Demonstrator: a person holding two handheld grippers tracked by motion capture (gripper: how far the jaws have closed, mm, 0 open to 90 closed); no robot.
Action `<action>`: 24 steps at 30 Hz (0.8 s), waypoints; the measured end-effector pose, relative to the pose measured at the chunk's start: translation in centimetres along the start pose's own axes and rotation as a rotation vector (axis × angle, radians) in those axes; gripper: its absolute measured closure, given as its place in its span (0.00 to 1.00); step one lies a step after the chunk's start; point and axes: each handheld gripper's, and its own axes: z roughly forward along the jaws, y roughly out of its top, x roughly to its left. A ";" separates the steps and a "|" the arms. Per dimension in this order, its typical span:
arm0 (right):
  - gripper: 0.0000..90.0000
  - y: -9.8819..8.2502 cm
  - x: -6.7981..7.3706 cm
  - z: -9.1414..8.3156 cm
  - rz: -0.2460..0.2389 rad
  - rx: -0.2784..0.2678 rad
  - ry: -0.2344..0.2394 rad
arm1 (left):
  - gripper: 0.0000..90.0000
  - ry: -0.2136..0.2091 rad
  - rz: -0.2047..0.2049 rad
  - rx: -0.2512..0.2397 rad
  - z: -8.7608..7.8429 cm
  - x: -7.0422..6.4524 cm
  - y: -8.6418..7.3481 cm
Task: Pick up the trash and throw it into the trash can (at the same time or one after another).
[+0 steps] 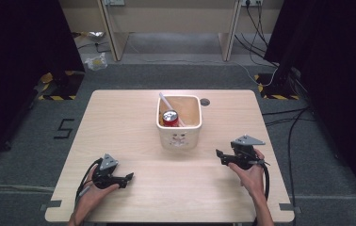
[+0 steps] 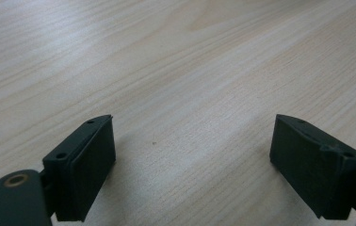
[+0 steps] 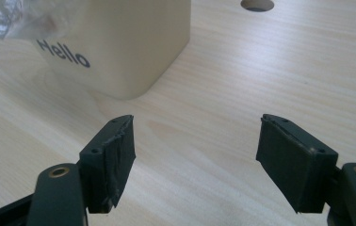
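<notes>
A cream square bin stands mid-table; inside it lie a red drink can and a white stick-like item. In the right gripper view the bin shows the word "Hello" and sits just ahead of the jaws, to the left. My left gripper rests low near the table's front left, held by a hand, open with bare wood between its jaws. My right gripper is held at the front right, pointing toward the bin, open and empty.
The wooden table has a round cable hole behind the bin, seen too as a hole in the right gripper view. Grey floor, cables and dark curtains surround the table. A desk frame stands at the back.
</notes>
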 end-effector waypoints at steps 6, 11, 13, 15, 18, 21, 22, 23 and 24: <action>0.31 -1.0 0.2 0.2 -0.002 0.022 0.004 | 0.15 0.000 -0.001 0.000 0.0 0.0 0.0; 0.31 -1.7 0.3 0.2 -0.003 0.036 0.006 | 0.15 0.000 0.000 0.000 0.0 0.0 0.0; 0.30 -2.1 0.4 0.2 0.002 0.042 0.006 | 0.15 0.000 0.000 0.000 0.0 0.0 0.0; 0.30 -2.4 0.5 0.2 0.003 0.049 0.008 | 0.15 0.000 0.000 0.000 0.0 0.0 0.0; 0.30 -2.9 0.6 0.2 0.003 0.056 0.009 | 0.15 0.000 0.000 0.000 0.0 0.0 0.0; 0.29 -3.3 0.6 0.1 -0.006 0.071 0.004 | 0.15 0.000 0.000 0.000 0.0 0.0 0.0; 0.29 -3.4 0.6 0.1 -0.012 0.072 -0.001 | 0.15 0.000 0.000 0.000 0.0 0.0 0.0; 0.29 -3.5 0.6 0.0 -0.008 0.073 -0.002 | 0.15 0.000 0.000 0.000 0.0 0.0 0.0; 0.29 -3.6 0.6 0.0 -0.006 0.075 0.000 | 0.15 0.000 0.000 0.000 0.0 0.0 0.0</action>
